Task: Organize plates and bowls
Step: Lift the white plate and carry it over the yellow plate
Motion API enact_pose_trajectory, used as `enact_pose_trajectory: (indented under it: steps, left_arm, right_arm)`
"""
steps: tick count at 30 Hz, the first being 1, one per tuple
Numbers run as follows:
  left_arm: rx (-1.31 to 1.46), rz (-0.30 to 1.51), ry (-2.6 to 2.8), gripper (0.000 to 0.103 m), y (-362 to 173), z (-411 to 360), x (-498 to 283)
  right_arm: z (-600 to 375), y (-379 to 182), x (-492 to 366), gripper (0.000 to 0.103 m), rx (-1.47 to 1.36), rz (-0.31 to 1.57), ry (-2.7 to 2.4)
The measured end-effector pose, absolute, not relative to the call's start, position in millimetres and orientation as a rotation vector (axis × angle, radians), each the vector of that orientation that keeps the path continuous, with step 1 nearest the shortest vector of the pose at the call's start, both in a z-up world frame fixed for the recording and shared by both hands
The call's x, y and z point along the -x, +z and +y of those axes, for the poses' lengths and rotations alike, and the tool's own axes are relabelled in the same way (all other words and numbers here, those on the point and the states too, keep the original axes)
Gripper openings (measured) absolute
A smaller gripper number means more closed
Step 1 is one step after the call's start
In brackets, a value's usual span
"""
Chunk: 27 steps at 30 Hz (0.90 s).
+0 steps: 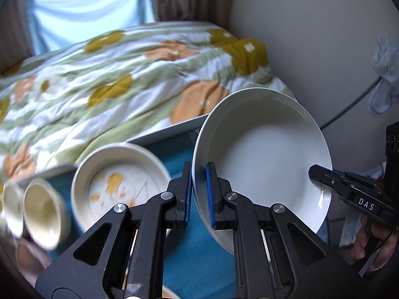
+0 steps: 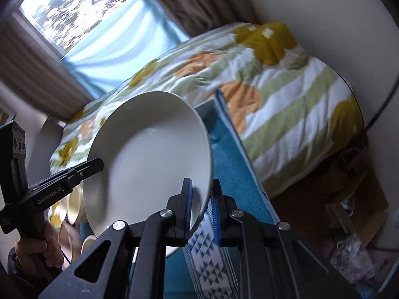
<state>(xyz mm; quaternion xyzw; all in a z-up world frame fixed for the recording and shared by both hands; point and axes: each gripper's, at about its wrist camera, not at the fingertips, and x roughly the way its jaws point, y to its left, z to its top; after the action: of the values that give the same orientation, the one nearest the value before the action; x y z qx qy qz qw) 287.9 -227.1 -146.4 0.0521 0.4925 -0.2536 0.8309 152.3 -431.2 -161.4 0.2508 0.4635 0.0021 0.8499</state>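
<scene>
A plain white plate (image 1: 264, 154) hangs tilted above the blue-clothed table, held by both grippers. My left gripper (image 1: 199, 194) is shut on its left rim, one blue pad on each face. My right gripper (image 1: 314, 172) comes in from the right and pinches the opposite rim. In the right wrist view the same plate (image 2: 149, 159) fills the middle, with my right gripper (image 2: 201, 211) shut on its lower right rim and my left gripper (image 2: 96, 165) on its left edge. Below sit a cream bowl with yellow marks (image 1: 119, 186) and two cream cups (image 1: 42, 211).
The table wears a blue cloth (image 1: 192, 256) with a patterned white runner (image 2: 212, 261). A bed with a flowered quilt (image 1: 119, 79) lies just beyond the table's far edge. Curtains and a window stand behind. Clutter lies on the floor (image 2: 354, 249) to the right.
</scene>
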Motion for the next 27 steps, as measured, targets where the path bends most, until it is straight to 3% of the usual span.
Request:
enact_pose_trajectory:
  steps: [13, 27]
  left_arm:
    - [0.063, 1.017, -0.247, 0.009, -131.3, -114.3, -165.8]
    - [0.181, 1.190, -0.186, 0.009, -225.0, 7.5, -121.6]
  right_arm:
    - [-350.6, -139.1, -111.7, 0.014, -0.337, 1.011, 0.310]
    - [-236.4, -208.2, -93.3, 0.013, -0.295, 1.161, 0.363]
